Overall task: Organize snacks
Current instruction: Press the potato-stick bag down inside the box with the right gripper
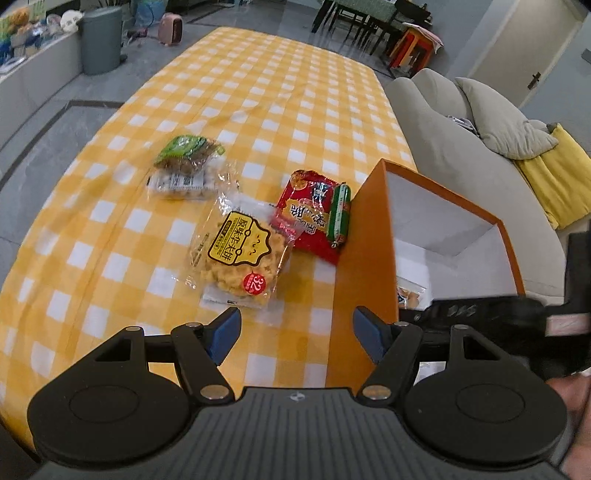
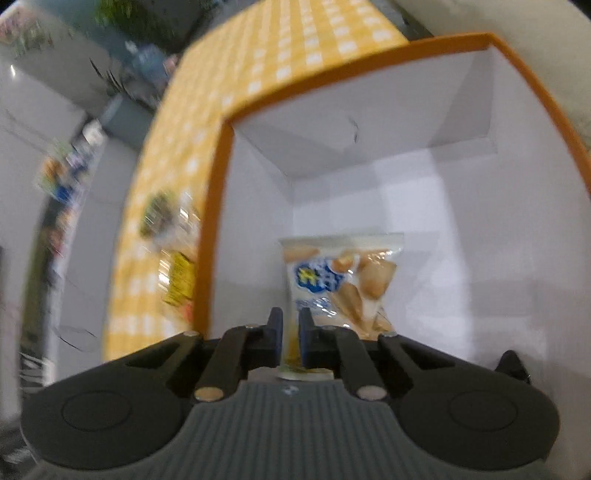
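Several snacks lie on the yellow-checked table (image 1: 258, 92): a green packet (image 1: 188, 147), a clear packet of pale balls (image 1: 181, 182), a waffle packet (image 1: 240, 254), a red packet (image 1: 306, 218) and a green sausage (image 1: 339, 214) resting on it. An orange box (image 1: 365, 240) with a white inside stands to their right. My left gripper (image 1: 295, 317) hangs open over the table, just short of the waffle packet and beside the box wall. Inside the box (image 2: 214, 221), my right gripper (image 2: 290, 317) is shut on the near edge of a biscuit packet (image 2: 343, 280).
A grey sofa (image 1: 461, 147) with a yellow cushion (image 1: 554, 177) runs along the table's right side, just behind the box. On the floor far left stands a grey bin (image 1: 101, 40). Dark chairs (image 1: 362, 22) are at the far end of the room.
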The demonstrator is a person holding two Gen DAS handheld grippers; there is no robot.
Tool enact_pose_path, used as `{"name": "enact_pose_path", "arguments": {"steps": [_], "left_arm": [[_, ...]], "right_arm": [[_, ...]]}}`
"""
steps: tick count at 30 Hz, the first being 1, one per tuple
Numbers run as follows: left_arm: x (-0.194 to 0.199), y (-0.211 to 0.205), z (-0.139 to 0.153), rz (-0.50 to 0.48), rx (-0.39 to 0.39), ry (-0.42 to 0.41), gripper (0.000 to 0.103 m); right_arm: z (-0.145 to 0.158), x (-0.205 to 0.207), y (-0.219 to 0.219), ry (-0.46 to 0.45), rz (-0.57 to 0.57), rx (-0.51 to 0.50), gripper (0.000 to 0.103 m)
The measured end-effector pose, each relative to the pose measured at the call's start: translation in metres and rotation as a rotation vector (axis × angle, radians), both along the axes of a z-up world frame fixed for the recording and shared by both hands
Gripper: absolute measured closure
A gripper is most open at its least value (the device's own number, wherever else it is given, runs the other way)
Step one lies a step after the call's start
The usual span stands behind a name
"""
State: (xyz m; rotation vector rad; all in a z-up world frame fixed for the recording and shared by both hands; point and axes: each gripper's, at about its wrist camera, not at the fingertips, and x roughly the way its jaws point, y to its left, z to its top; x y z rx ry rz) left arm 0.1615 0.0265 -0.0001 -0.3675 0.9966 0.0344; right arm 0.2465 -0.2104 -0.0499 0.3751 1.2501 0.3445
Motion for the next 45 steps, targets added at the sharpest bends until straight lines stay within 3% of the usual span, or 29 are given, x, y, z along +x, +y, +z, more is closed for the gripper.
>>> {"name": "enact_pose_path", "arguments": {"steps": [5, 9, 11, 13, 17, 22, 26, 30, 33, 36, 41, 45], "left_arm": [[0.004, 0.007, -0.009, 0.015, -0.001, 0.018, 0.022], [0.008, 0.011, -0.016, 0.022, -0.011, 0.044, 0.022], [0.009, 0.013, -0.019, 0.020, -0.013, 0.050, 0.022], [0.009, 0.013, -0.021, 0.022, -0.014, 0.055, 0.022], [0.012, 0.015, -0.025, 0.025, -0.021, 0.067, 0.022], [0.013, 0.016, -0.027, 0.026, -0.024, 0.076, 0.022], [0.015, 0.017, -0.030, 0.031, -0.027, 0.088, 0.022], [0.014, 0.018, -0.030, 0.027, -0.029, 0.091, 0.022], [0.014, 0.019, -0.030, 0.029, -0.037, 0.091, 0.022], [0.015, 0.018, -0.032, 0.023, -0.043, 0.094, 0.022], [0.014, 0.019, -0.033, 0.023, -0.051, 0.097, 0.022], [0.015, 0.019, -0.033, 0.027, -0.057, 0.102, 0.022]], "right_arm": [[-0.026, 0.004, 0.009, 0.014, 0.012, -0.148, 0.103], [-0.029, 0.006, 0.003, 0.031, 0.027, -0.109, 0.103], [-0.027, 0.004, -0.008, 0.068, 0.000, -0.014, 0.103], [-0.016, 0.000, -0.019, 0.034, -0.041, 0.043, 0.103], [0.004, -0.003, -0.039, -0.058, -0.100, -0.063, 0.103], [-0.017, -0.001, -0.049, 0.031, -0.064, -0.037, 0.103], [-0.024, -0.007, -0.038, 0.022, 0.041, -0.179, 0.103], [-0.017, -0.007, -0.044, 0.026, 0.024, -0.154, 0.101], [0.003, -0.006, -0.047, -0.051, -0.044, -0.063, 0.098], [0.016, 0.004, -0.049, -0.108, -0.092, -0.089, 0.098], [-0.009, 0.022, -0.038, -0.035, -0.070, -0.131, 0.100], [-0.027, 0.023, -0.024, -0.060, -0.059, -0.198, 0.103]]}}
